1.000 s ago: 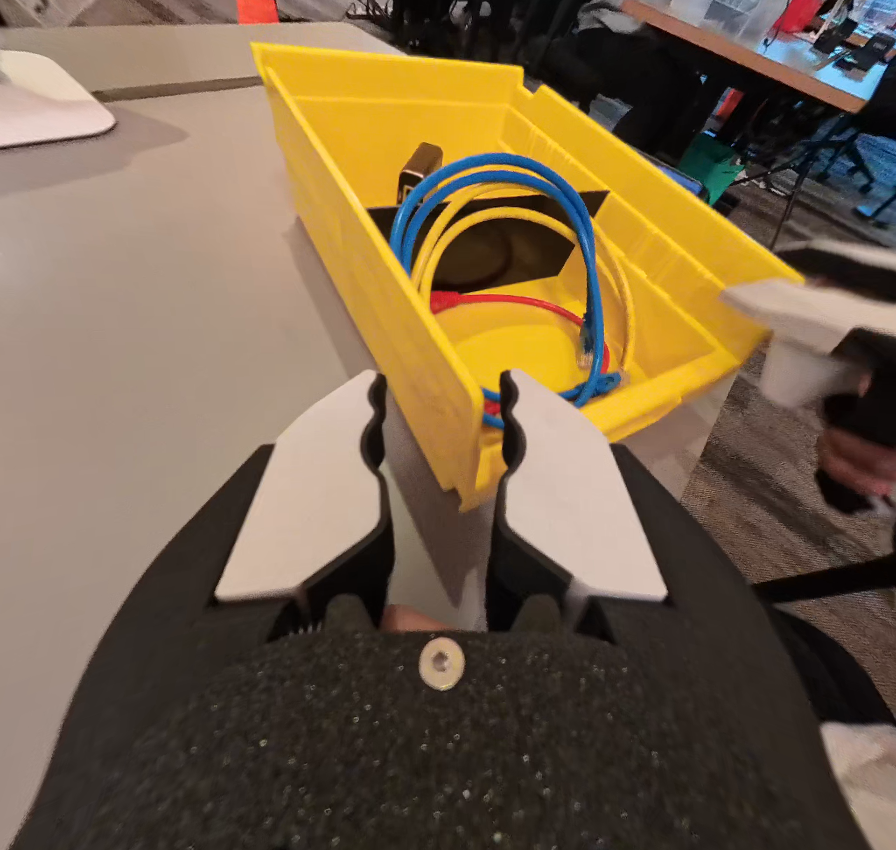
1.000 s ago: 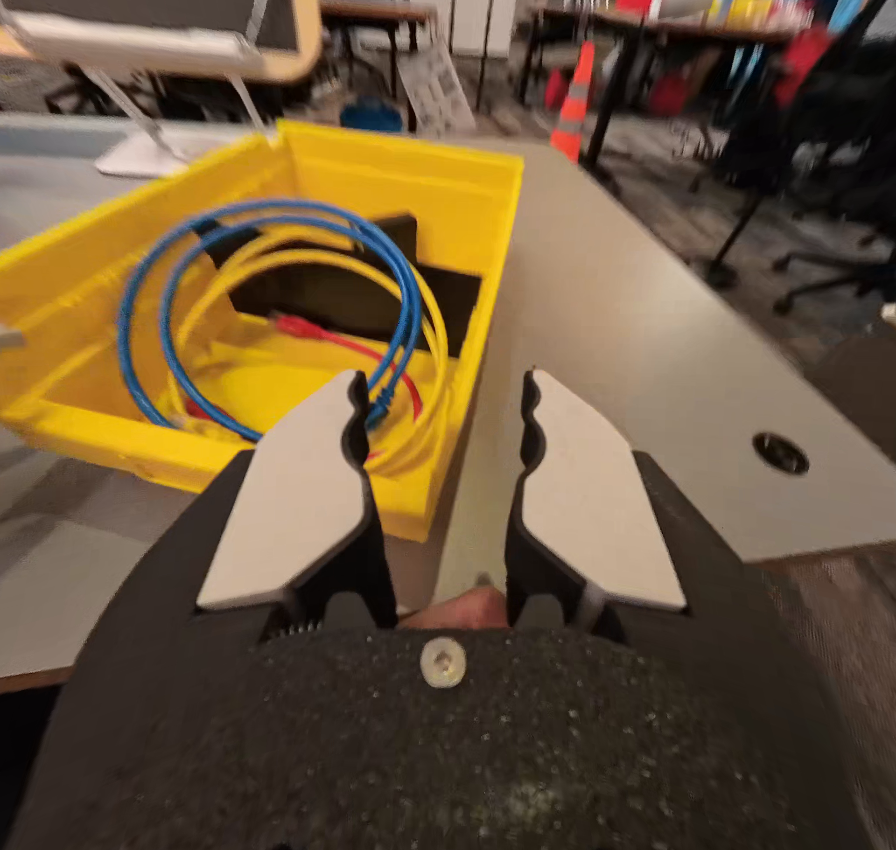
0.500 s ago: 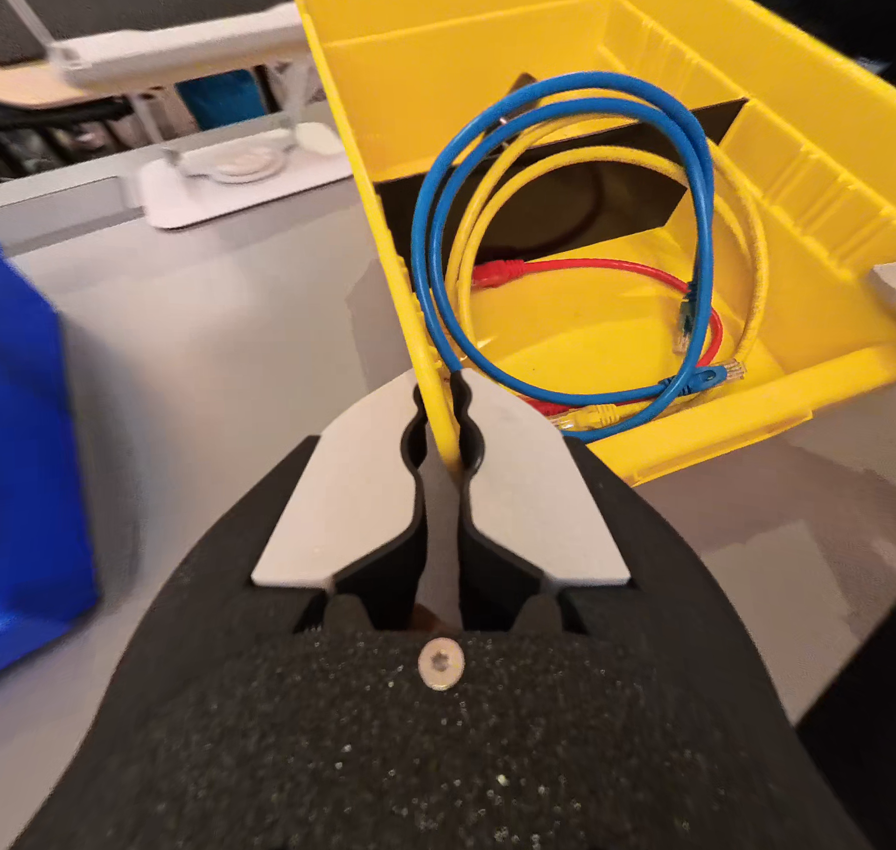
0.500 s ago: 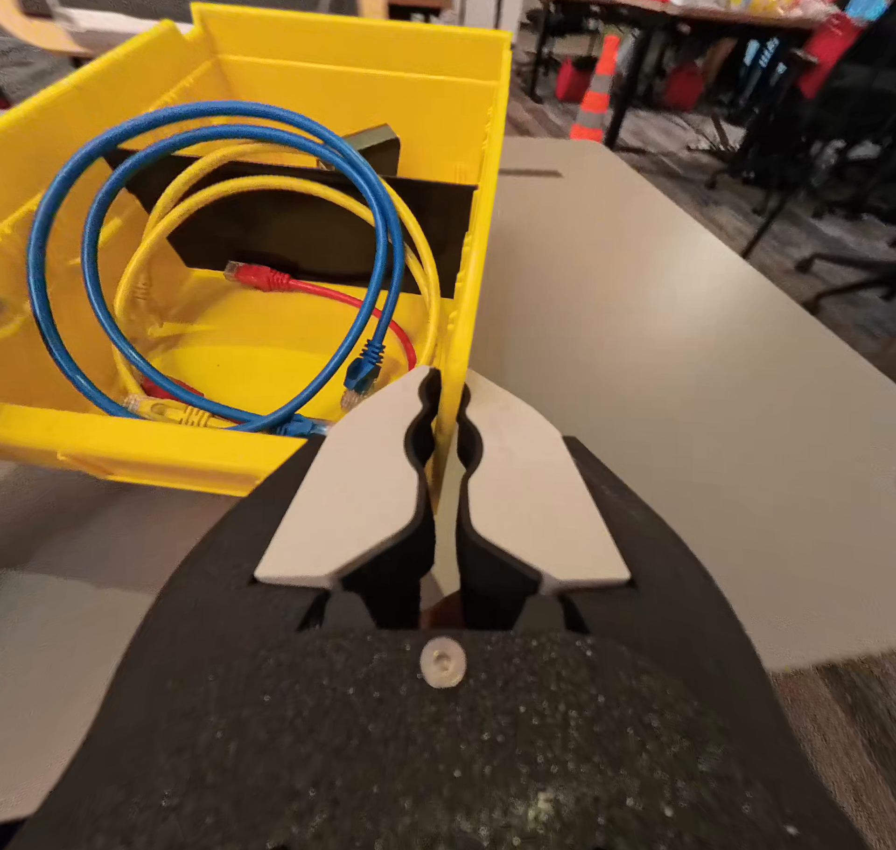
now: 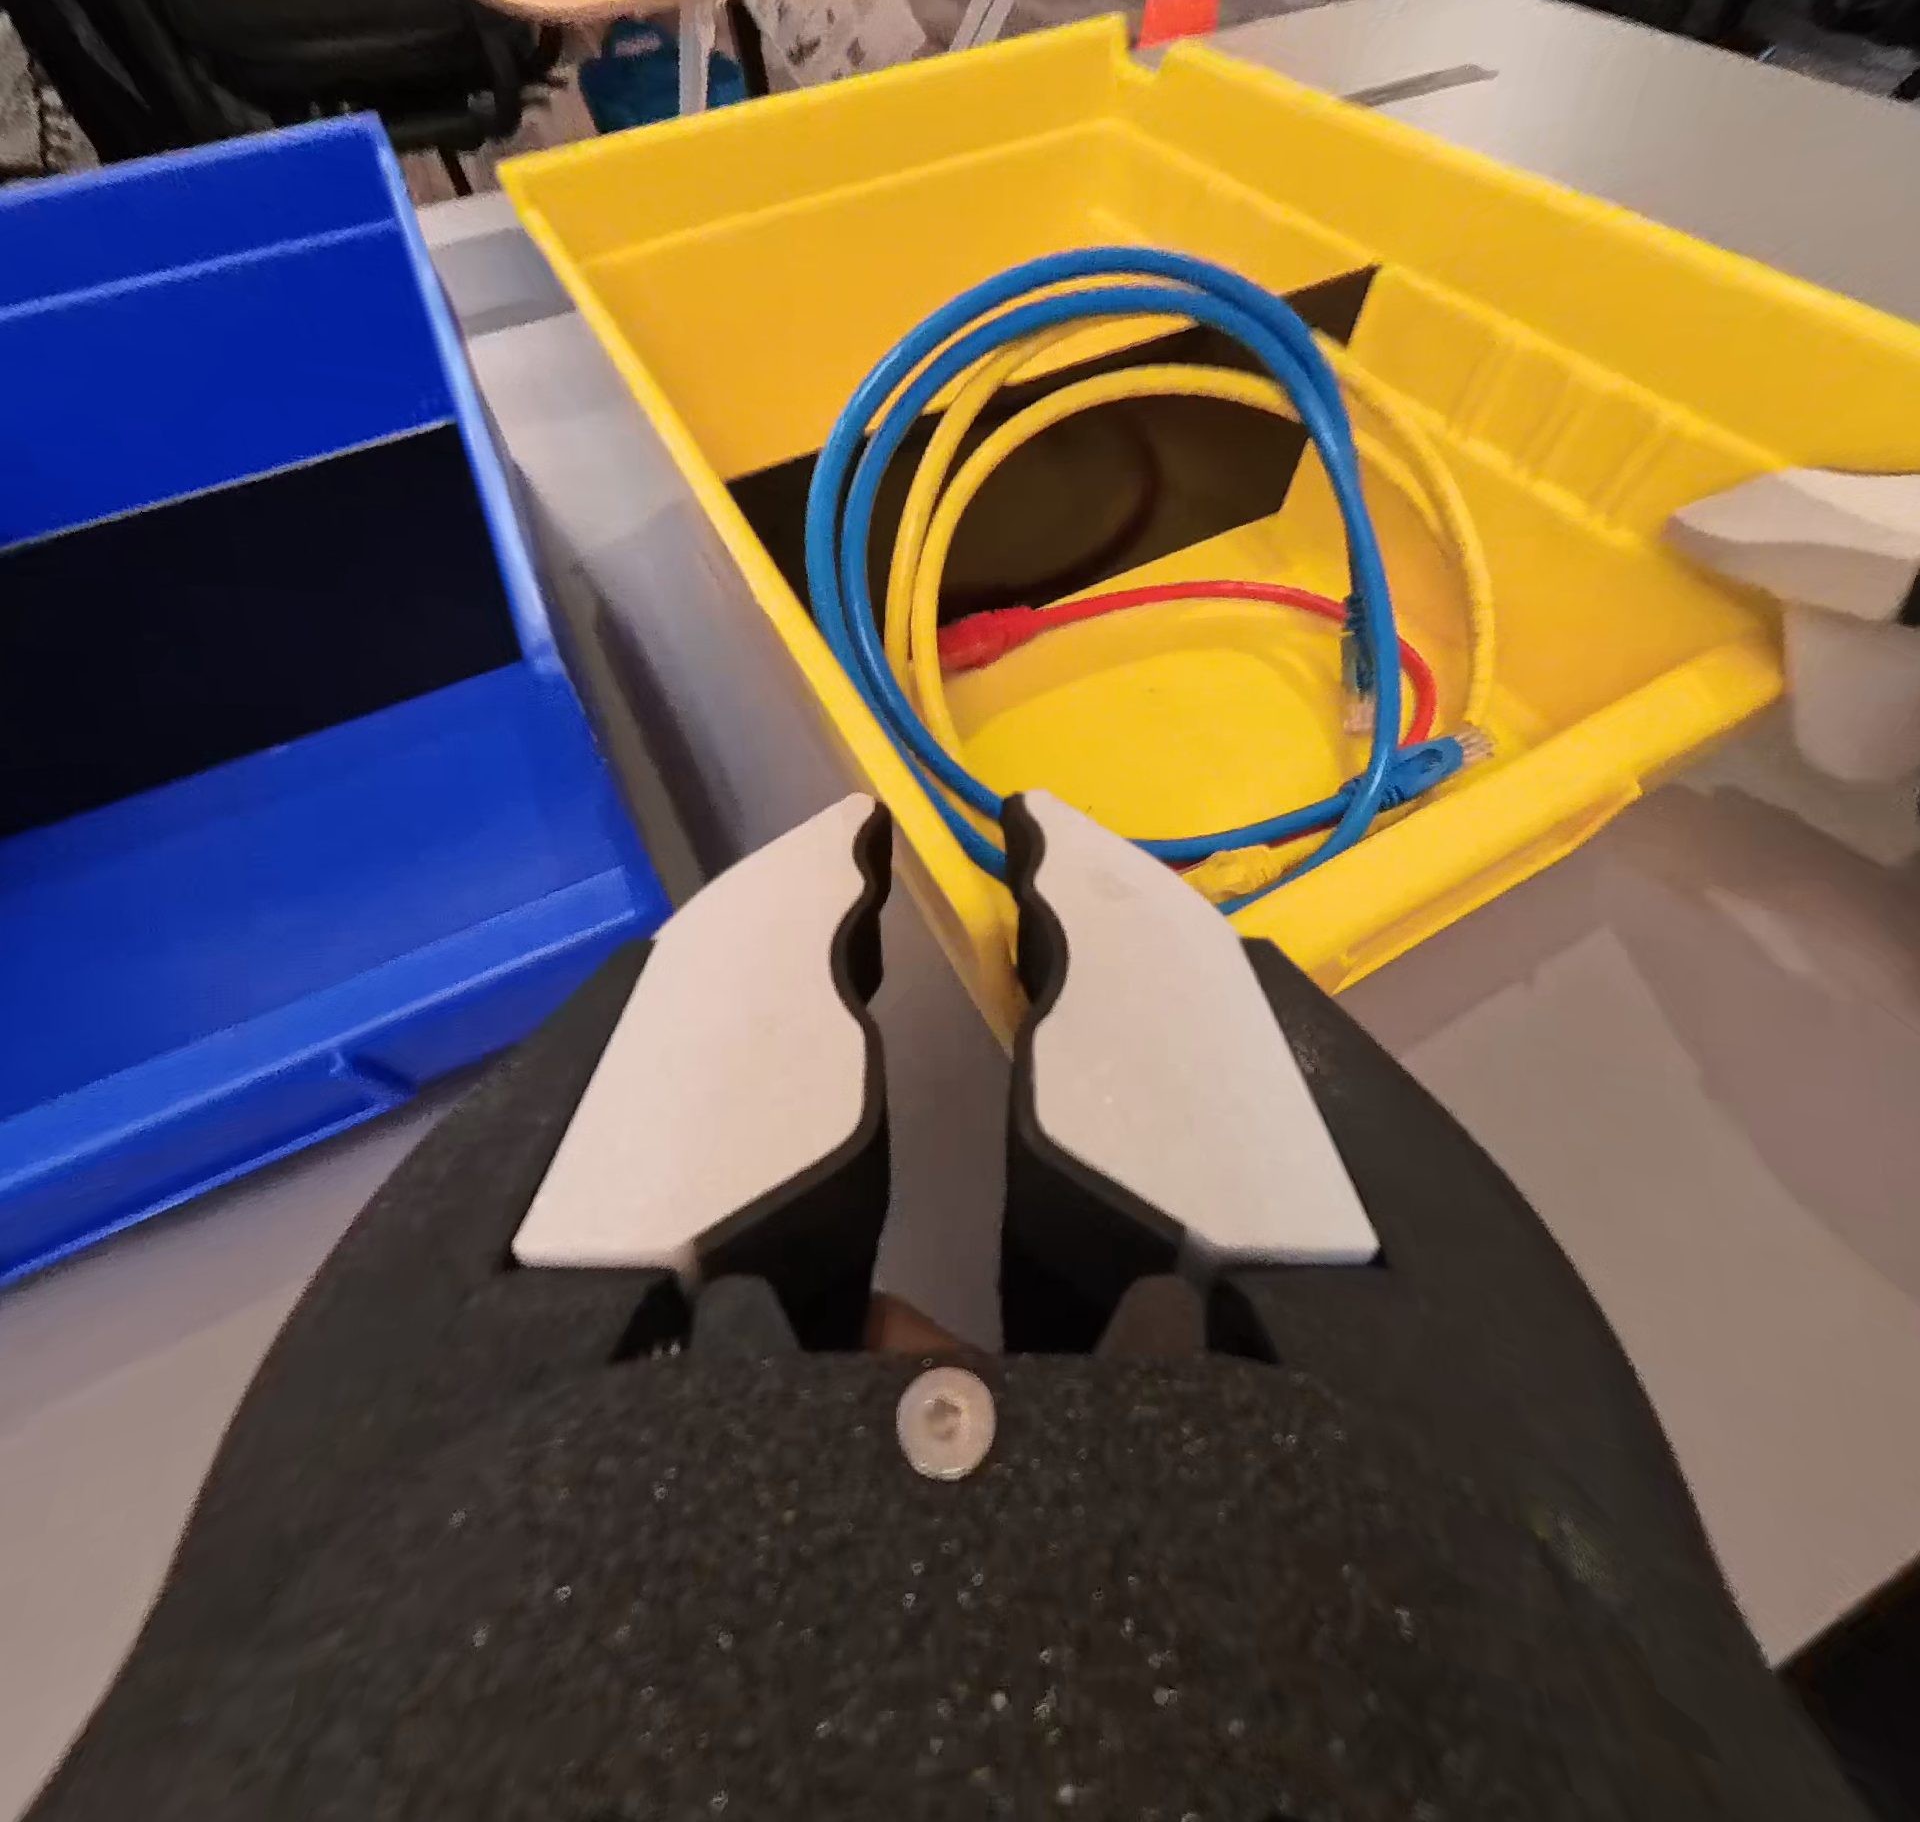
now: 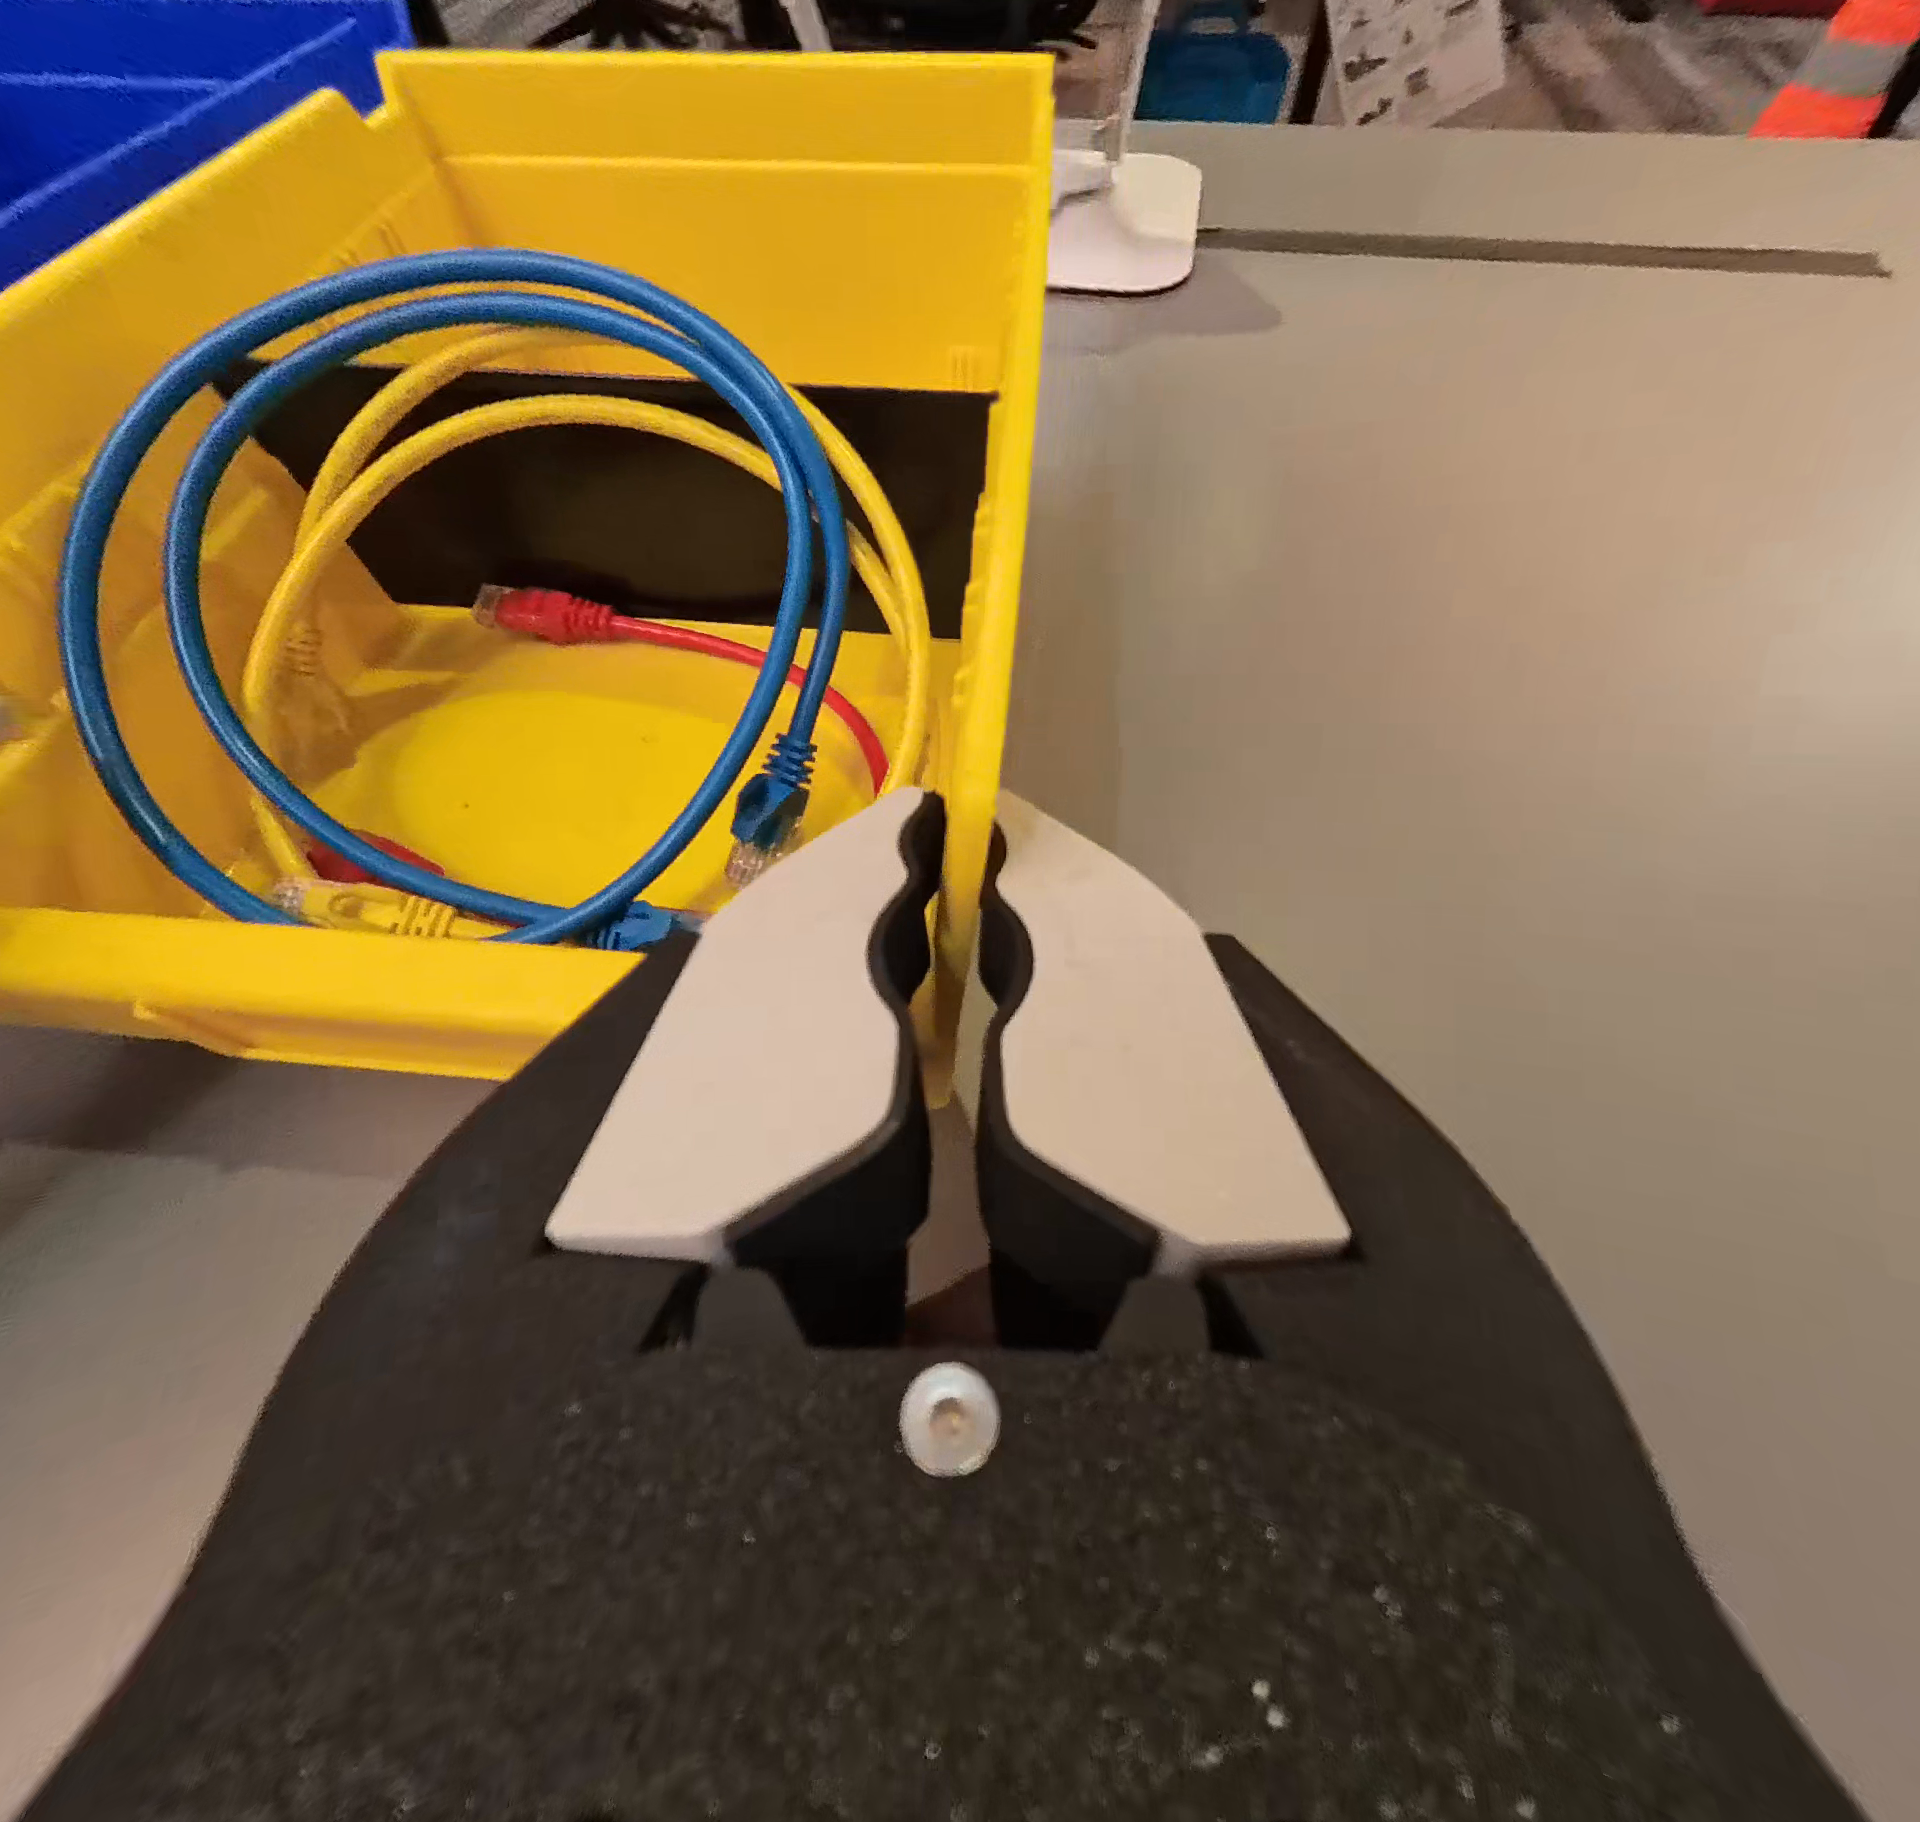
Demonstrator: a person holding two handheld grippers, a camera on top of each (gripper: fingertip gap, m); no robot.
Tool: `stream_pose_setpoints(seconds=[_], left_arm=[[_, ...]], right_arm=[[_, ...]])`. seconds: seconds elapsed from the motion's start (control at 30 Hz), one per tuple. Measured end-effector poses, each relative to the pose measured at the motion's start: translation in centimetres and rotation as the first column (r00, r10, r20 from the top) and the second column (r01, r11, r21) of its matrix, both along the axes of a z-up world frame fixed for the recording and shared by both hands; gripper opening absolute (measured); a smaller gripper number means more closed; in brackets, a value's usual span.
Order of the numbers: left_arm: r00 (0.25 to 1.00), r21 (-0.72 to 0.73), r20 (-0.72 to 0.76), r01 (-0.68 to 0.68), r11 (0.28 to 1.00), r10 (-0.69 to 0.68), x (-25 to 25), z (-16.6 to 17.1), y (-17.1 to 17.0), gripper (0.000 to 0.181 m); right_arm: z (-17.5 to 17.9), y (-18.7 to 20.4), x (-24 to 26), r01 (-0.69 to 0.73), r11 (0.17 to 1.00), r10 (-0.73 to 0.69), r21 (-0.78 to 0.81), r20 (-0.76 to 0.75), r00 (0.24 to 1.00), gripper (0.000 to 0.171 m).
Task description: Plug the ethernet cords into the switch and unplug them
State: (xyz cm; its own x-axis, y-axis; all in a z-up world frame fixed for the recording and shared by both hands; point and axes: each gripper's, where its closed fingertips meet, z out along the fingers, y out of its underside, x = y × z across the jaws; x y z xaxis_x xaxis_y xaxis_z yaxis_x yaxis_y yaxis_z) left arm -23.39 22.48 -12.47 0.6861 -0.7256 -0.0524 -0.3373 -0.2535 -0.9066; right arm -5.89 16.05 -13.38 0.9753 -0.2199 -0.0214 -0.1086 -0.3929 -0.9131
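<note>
While the yellow bin [image 5: 1299, 162] sits on the grey table [image 6: 1507, 681], both grippers are at its near corners. Left gripper [image 5: 943, 822]: jaws a little apart, straddling the bin's left side wall at the near-left corner; the right finger touches the wall, a gap shows on the other side, so not a firm clamp. Right gripper [image 6: 966, 816]: jaws closed onto the bin's right side wall at the near-right corner, the wall pinched between both fingers. In the left wrist view the right gripper's white finger [image 5: 1808, 546] shows at the bin's right edge.

Inside the bin: blue ethernet cord [image 5: 852, 567] coiled in a double loop, standing up against the left wall, its plugs down by the front wall. Yellow ethernet cord [image 6: 894, 567] coiled inside the blue loops, one plug lying at the front wall. Red ethernet cord [image 6: 551, 614] flat on the bin floor, under the other two. A black divider panel [image 6: 644, 515] crosses the bin behind the coils; cannot tell what is behind it, so the switch is not identifiable.

Blue bin [image 5: 260, 629] stands just beside the yellow bin's left side, with a dark divider of its own. White stand base [image 6: 1127, 224] on the table past the bin's far-right corner.
</note>
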Motion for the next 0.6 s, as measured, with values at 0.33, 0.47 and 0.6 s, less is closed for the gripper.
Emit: stream_pose_setpoints(seconds=[0.33, 0.47, 0.6], left_arm=[[0.901, 0.127, 0.248, -0.396, 0.910, 0.357, -17.2, 6.1, 6.4, 0.032], [0.835, 0.079, 0.145, -0.544, 0.836, 0.530, -25.5, 3.8, 9.8, 0.051], [0.892, 0.004, 0.127, -0.438, 0.899, 0.434, -23.5, 2.1, 11.5, 0.051]], right_arm=[[2.9, -2.0, -0.1, -0.203, 0.966, 0.209, 0.158, -0.025, 0.978, 0.020], [2.8, -1.9, 0.4, -0.231, 0.964, 0.222, 0.131, 0.081, 0.972, 0.027], [3.4, -2.3, -0.6, -0.290, 0.946, 0.260, 0.143, 0.198, 0.945, 0.025]])
